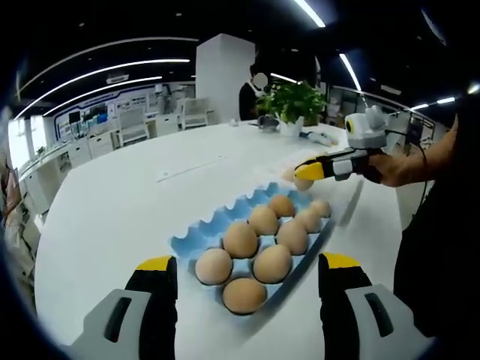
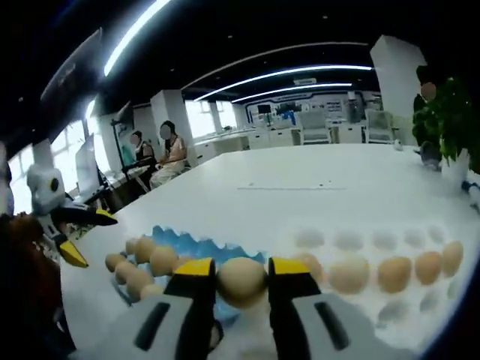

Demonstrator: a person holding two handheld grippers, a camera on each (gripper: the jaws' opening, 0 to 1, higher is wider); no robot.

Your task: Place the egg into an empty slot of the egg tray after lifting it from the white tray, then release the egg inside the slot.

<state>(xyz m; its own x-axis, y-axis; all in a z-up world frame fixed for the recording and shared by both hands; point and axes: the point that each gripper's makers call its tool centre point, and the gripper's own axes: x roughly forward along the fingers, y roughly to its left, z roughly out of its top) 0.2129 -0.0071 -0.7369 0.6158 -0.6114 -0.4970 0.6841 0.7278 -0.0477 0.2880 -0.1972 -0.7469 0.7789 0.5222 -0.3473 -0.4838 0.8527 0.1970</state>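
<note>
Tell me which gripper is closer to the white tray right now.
Right. The right gripper hangs over the white tray, shut on an egg. The left gripper is open at the blue egg tray's opposite end, farther from the white tray.

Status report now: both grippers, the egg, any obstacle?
Right gripper shut on egg, near blue egg tray. Left gripper open, empty. Nothing in the way.
</note>
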